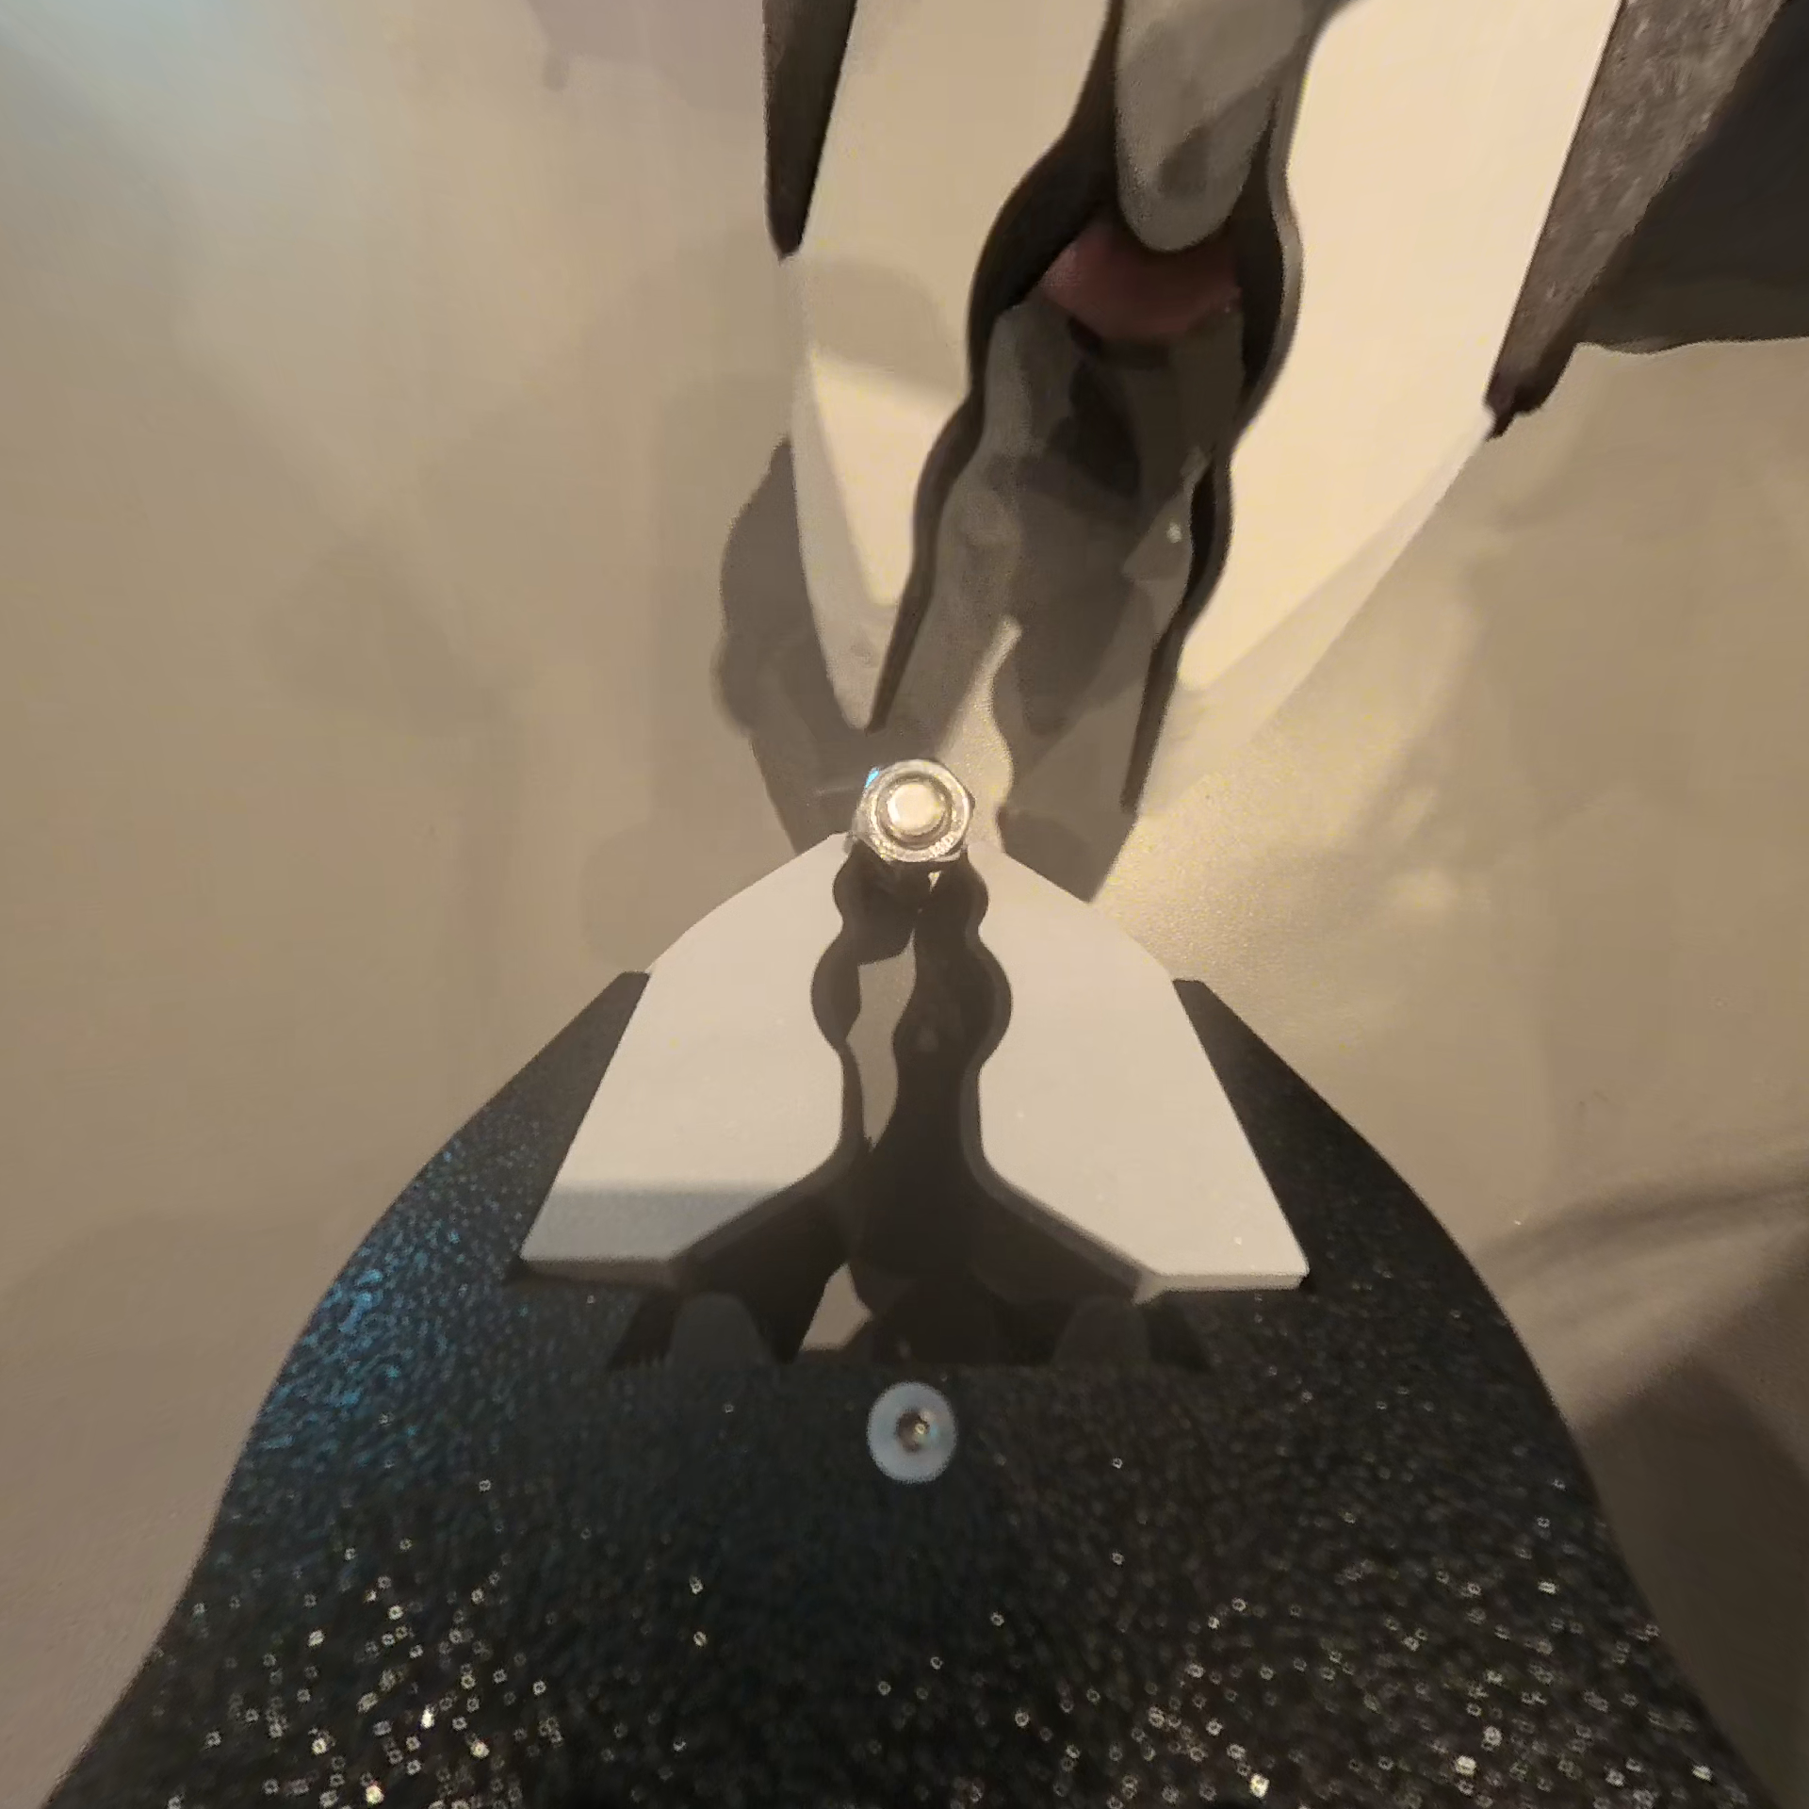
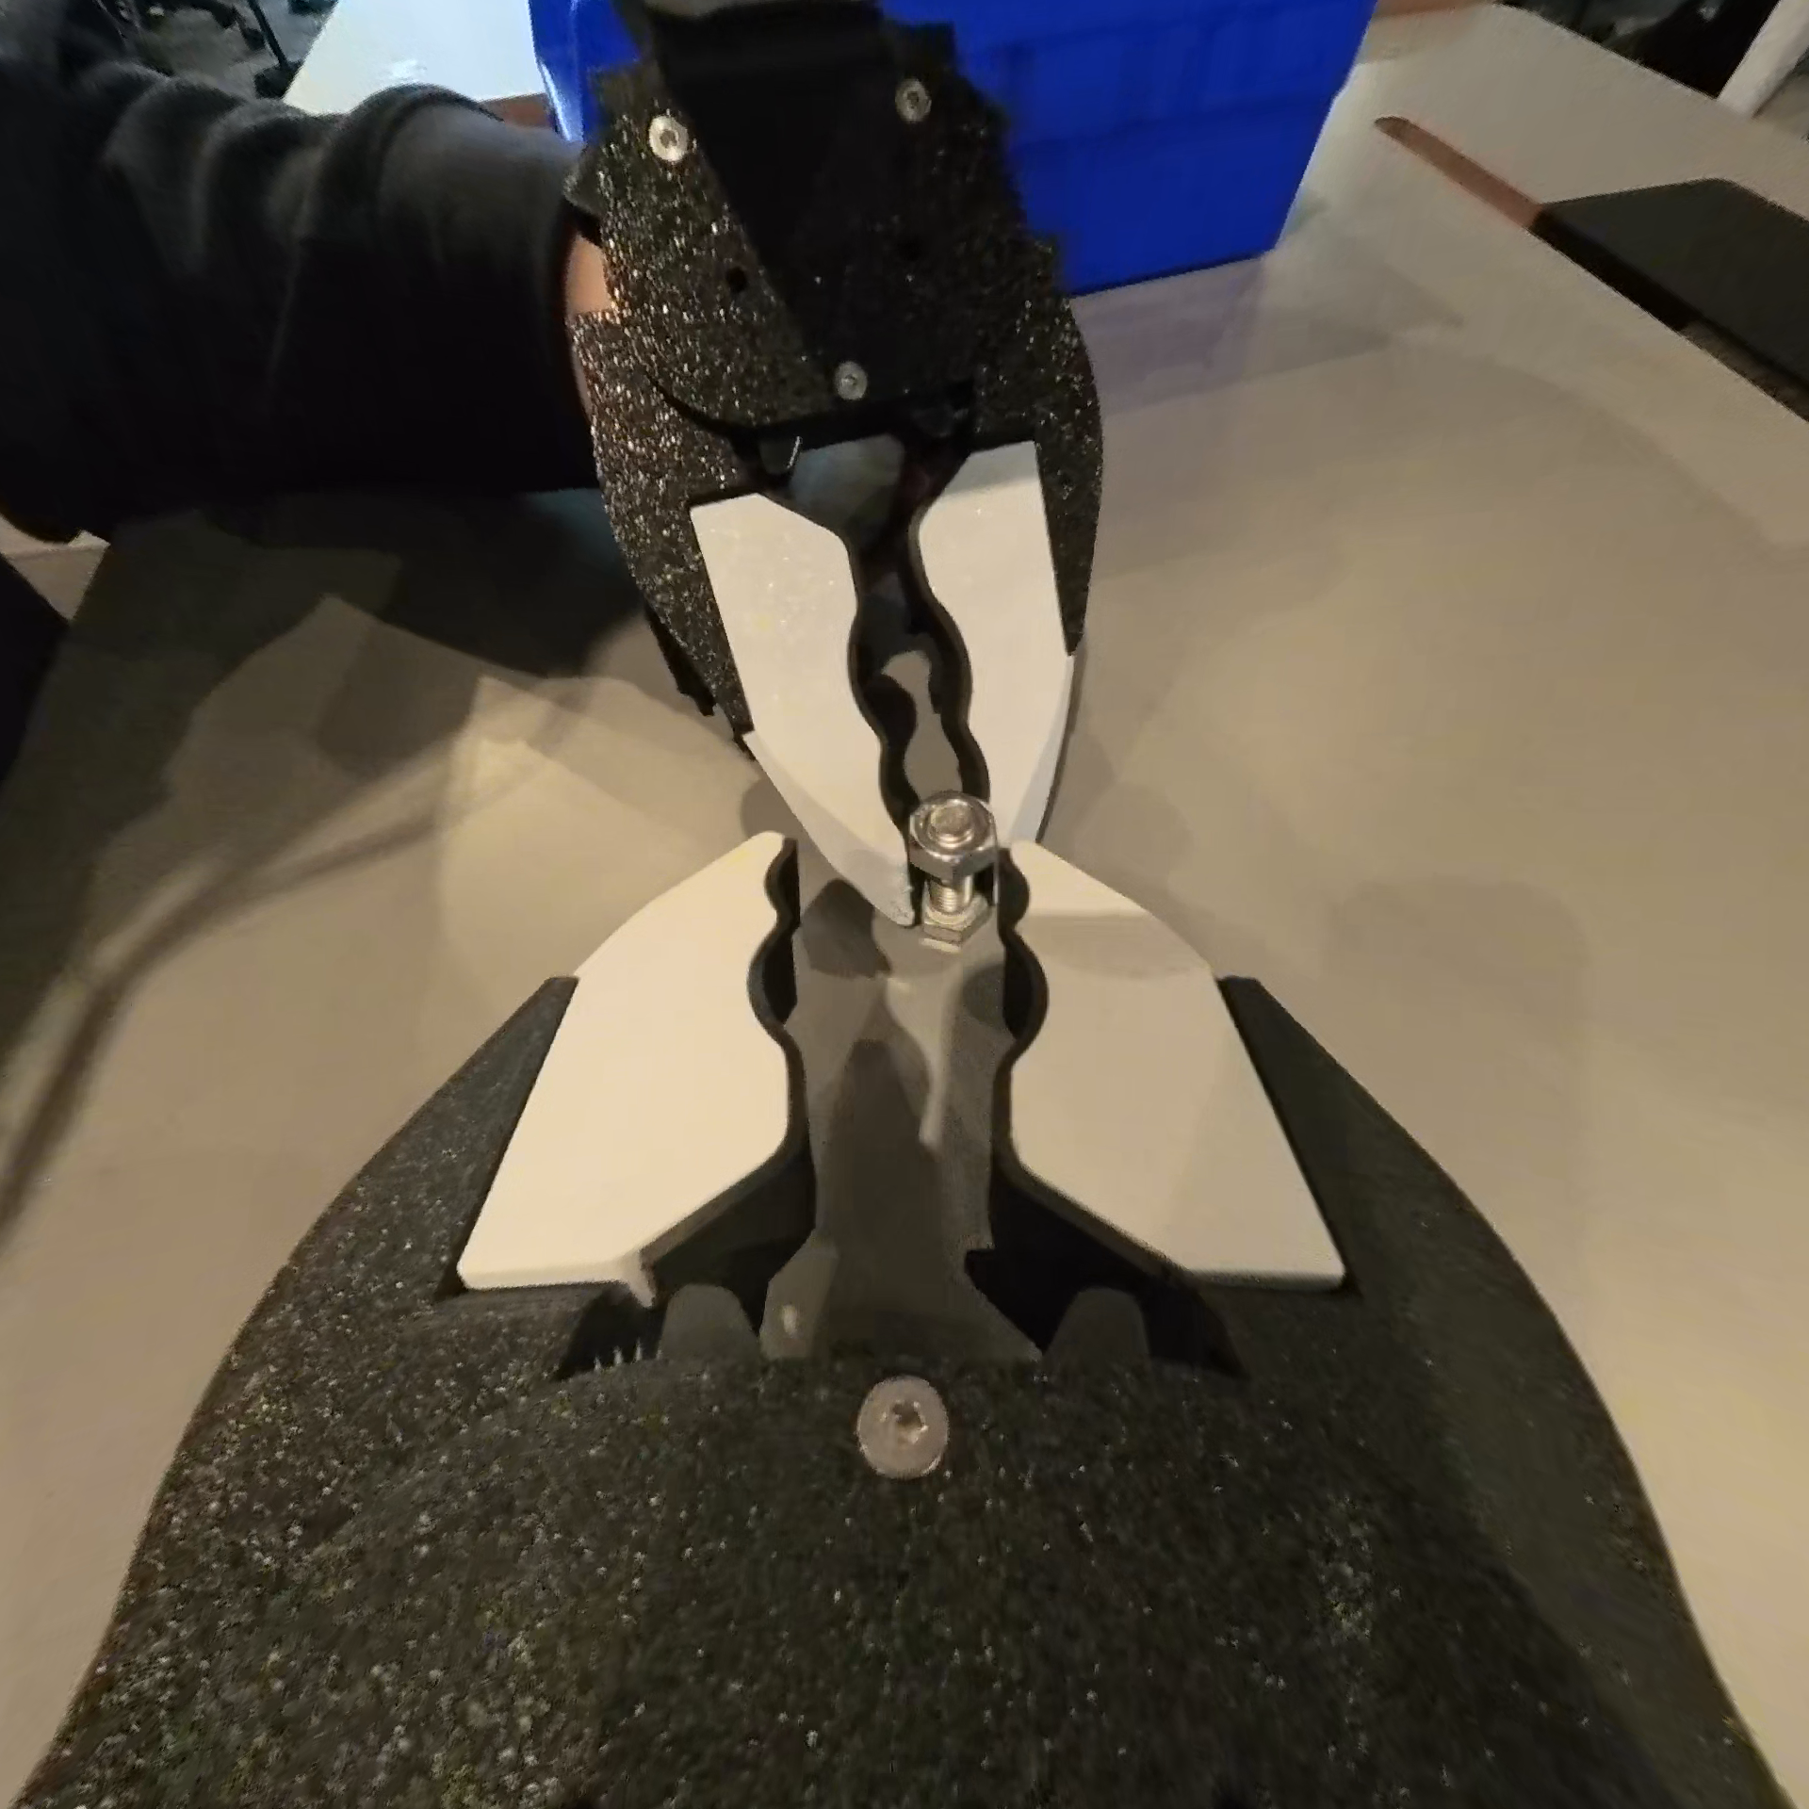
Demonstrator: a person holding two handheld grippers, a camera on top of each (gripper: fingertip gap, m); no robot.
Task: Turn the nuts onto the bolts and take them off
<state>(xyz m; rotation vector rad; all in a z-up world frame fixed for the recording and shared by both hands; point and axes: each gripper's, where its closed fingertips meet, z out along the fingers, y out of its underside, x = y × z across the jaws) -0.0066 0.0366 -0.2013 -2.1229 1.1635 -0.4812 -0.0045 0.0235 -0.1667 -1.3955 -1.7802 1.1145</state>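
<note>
Right tool open around upright bolt — nut topmost.

Dim warm light, soft shadows, fisheye

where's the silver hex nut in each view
Left wrist view: the silver hex nut sits just above centre, seen end-on at the tips of the left gripper.
Right wrist view: it is near centre, on the threaded silver bolt, level with the right gripper tips.
Shared landmark: the beige tabletop behind it.
</note>
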